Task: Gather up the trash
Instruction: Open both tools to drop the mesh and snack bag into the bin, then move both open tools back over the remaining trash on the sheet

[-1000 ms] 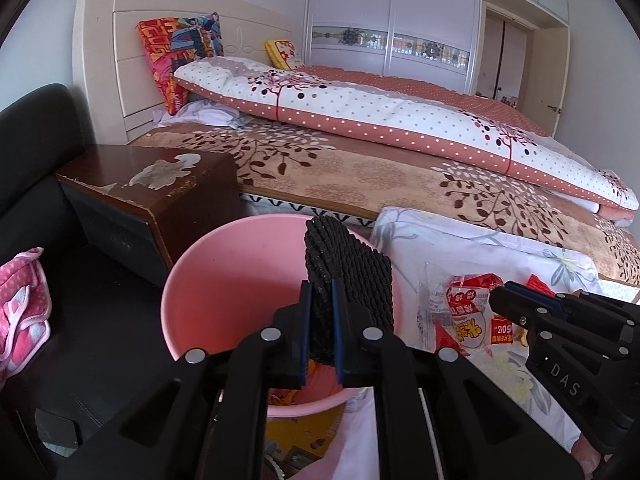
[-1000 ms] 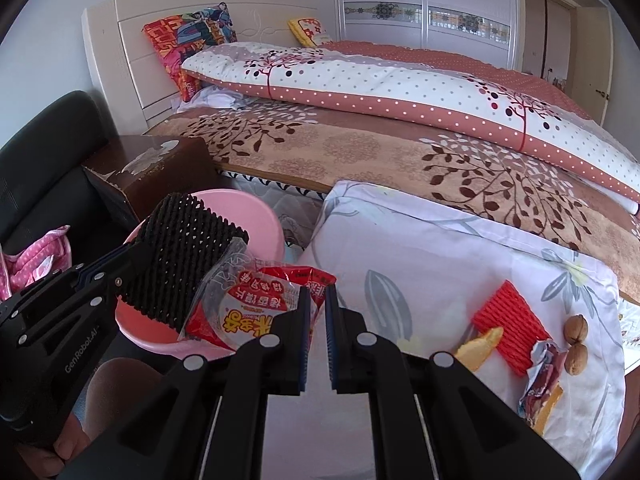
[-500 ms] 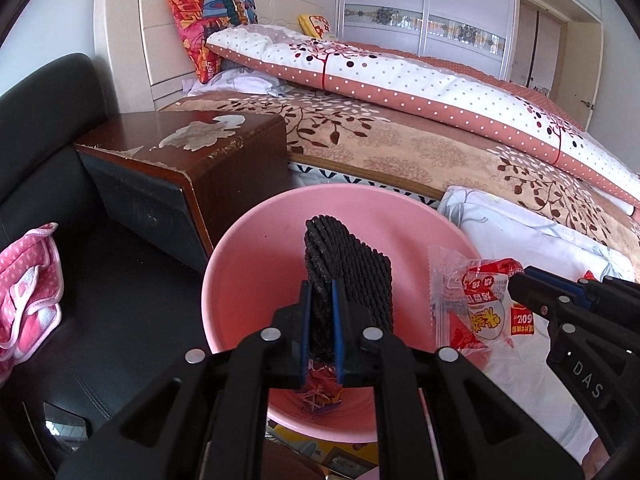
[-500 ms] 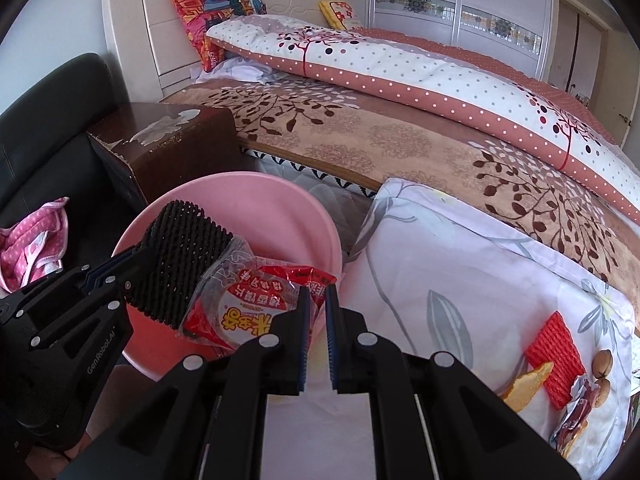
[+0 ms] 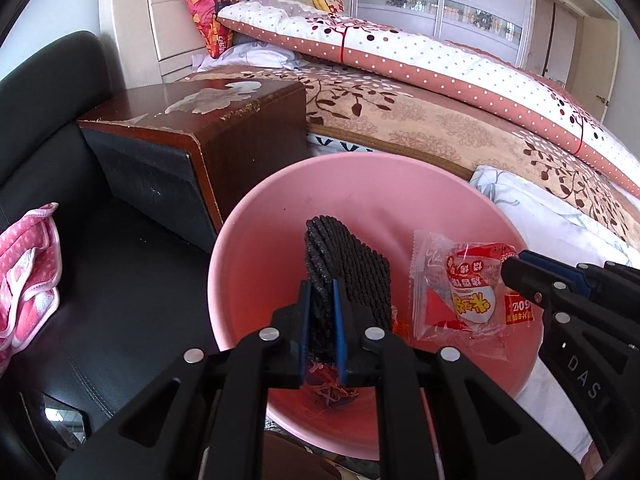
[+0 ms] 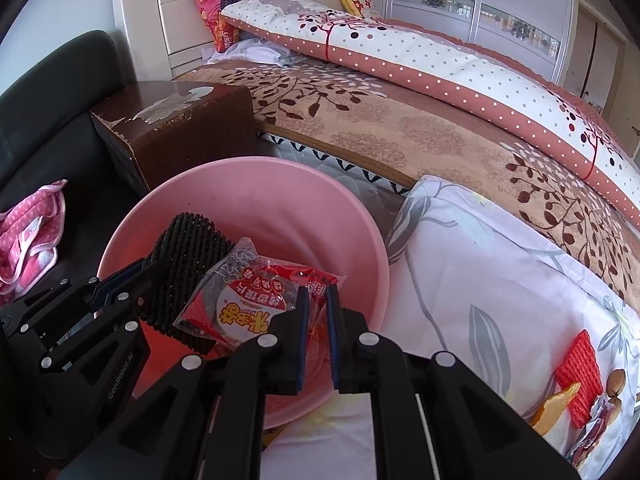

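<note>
Both loads hang over the pink basin [image 5: 256, 240], left gripper [image 5: 320, 320] clamping black foam netting [image 5: 352, 264], right gripper [image 6: 316, 320] pinching a snack wrapper [image 6: 248, 304]; the drop-off step seems to call for opening both.

A wide bed [image 6: 420, 128] with a brown leaf-print blanket carries a long white dotted quilt with a red border [image 6: 400, 56] and a white floral sheet [image 6: 472, 280] at its near edge. On that sheet lie a red ribbed foam net [image 6: 580, 368], an orange peel [image 6: 558, 404] and brown walnuts [image 6: 616, 382].
</note>
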Motion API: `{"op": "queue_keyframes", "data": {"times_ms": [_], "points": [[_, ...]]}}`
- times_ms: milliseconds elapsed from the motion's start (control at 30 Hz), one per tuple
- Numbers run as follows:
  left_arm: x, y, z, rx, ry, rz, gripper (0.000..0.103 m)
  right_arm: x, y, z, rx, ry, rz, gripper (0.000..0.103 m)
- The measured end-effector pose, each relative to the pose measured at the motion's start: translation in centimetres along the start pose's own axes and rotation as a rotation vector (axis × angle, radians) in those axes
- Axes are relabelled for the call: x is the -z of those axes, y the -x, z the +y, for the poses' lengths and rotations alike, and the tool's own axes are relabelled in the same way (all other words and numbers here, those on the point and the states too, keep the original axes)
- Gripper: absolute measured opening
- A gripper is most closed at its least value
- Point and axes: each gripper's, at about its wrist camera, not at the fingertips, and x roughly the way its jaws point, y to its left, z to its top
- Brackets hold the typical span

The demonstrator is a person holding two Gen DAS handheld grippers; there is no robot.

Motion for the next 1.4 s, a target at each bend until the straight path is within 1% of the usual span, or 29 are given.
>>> {"op": "queue_keyframes", "data": {"times_ms": [33,67,100,167,233,300,333,400,433,600,767,900,1100,1267,1400], "points": [[0.0,-0.1,0.0,0.003,0.000,0.008,0.013,0.0,-0.1,0.0,-0.006,-0.003,0.000,0.010],[0.1,-0.2,0.1,0.006,0.002,0.013,0.022,0.0,-0.1,0.0,-0.010,-0.003,-0.003,0.010],[0.1,-0.2,0.1,0.004,0.005,0.013,0.034,0.0,-0.1,0.1,-0.014,-0.001,-0.007,0.011],[0.2,-0.2,0.2,0.002,0.012,0.008,0.040,0.0,-0.1,0.1,-0.018,0.003,-0.006,0.011],[0.2,-0.2,0.2,0.005,0.016,0.011,0.041,0.2,0.0,0.0,-0.027,0.001,-0.007,0.013],[0.2,-0.1,0.2,0.007,0.018,0.012,0.041,0.3,0.3,-0.1,-0.033,-0.001,-0.013,0.019],[0.2,0.0,0.1,0.009,0.016,0.009,0.041,0.3,0.4,-0.2,-0.037,-0.002,-0.018,0.021],[0.2,0.3,0.0,0.011,0.010,0.002,0.041,0.5,0.8,-0.3,-0.040,-0.004,-0.029,0.028],[0.2,0.5,-0.1,0.010,0.009,-0.001,0.041,0.5,1.0,-0.4,-0.041,-0.006,-0.035,0.029],[0.1,1.7,-0.6,0.013,-0.004,-0.029,0.045,1.0,2.4,-1.2,-0.048,-0.025,-0.056,0.030],[0.1,3.6,-1.7,0.026,-0.027,-0.084,0.045,1.8,4.4,-2.0,-0.041,-0.032,-0.087,0.033],[0.3,5.3,-3.0,0.041,-0.052,-0.134,0.046,2.8,6.2,-2.6,-0.025,-0.032,-0.119,0.040],[0.8,7.4,-5.3,0.072,-0.091,-0.178,0.046,4.8,8.8,-3.8,0.010,-0.034,-0.155,0.040],[1.5,8.7,-7.3,0.097,-0.123,-0.198,0.046,6.5,10.6,-5.5,0.027,-0.067,-0.161,0.042],[2.1,9.6,-8.9,0.112,-0.149,-0.210,0.046,8.0,11.8,-6.7,0.041,-0.092,-0.164,0.045]]}}
